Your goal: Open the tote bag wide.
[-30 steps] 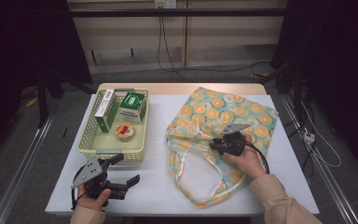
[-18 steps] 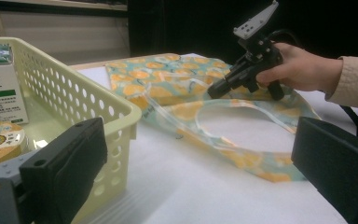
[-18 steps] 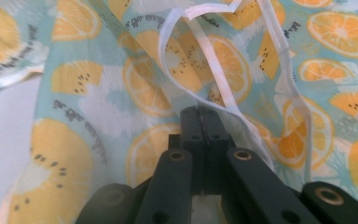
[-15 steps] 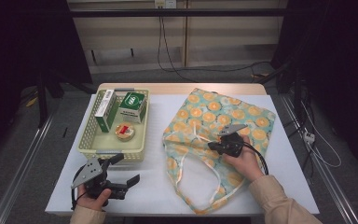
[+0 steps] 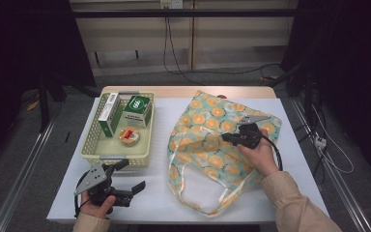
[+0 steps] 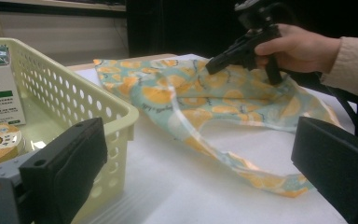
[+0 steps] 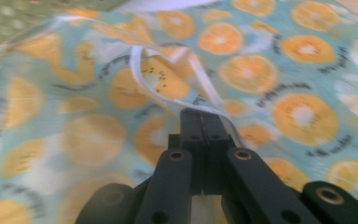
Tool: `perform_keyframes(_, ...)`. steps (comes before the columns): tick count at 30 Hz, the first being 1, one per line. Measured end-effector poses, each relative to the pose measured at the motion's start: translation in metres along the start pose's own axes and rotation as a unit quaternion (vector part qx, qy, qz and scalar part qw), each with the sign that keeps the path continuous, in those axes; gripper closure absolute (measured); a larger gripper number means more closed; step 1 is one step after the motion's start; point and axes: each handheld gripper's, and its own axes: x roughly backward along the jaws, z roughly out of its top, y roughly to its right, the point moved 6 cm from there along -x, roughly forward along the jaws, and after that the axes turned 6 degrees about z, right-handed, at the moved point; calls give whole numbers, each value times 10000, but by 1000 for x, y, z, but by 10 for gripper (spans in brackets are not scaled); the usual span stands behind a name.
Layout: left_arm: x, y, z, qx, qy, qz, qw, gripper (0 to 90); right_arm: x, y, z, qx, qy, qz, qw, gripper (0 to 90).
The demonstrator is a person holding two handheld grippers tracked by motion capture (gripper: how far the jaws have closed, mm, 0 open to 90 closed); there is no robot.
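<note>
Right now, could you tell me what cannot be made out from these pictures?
- Right gripper view: the jaws are shut at the bag rim; whether cloth sits between them is hidden.
- High view: box print too small.
- Left gripper view: basket contents cut off by the left edge.

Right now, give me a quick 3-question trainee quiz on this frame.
1. True or false: the right tongs are shut on the tote bag.
2. Which item lies in the basket? A) scissors B) round tin C) banana
3. Fill in: the left tongs are ____, holding nothing.

Key
1. True: the jaws are closed on the bag's rim in the right gripper view.
2. B, beside two green-and-white boxes.
3. Open: they sit on the table in front of the basket.
</note>
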Motion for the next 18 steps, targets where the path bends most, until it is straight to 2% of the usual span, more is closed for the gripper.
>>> perform_keyframes(4, 0, -1, 0, 1, 5, 2, 10000, 30, -12, 16, -8, -131, -63, -139, 9998, 900)
perform_keyframes(8, 0, -2, -1, 29, -15, 11, 10000, 30, -21, 18, -14, -61, -188, -133, 9997, 837)
perform_keyframes(11, -1, -1, -2, 18, -37, -17, 10000, 30, -22, 12, -16, 81, -282, -101, 9995, 751)
perform_keyframes(13, -2, -1, -2, 17, -55, -29, 10000, 30, -21, 6, -16, 150, -292, 20, 9995, 695)
perform_keyframes(15, -3, 0, -3, -1, -71, -31, 10000, 30, -21, -1, -20, 186, -416, 130, 9989, 617)
perform_keyframes(18, -3, 1, -2, -6, -66, -39, 10000, 30, -20, -10, -24, 326, -453, 118, 9984, 526)
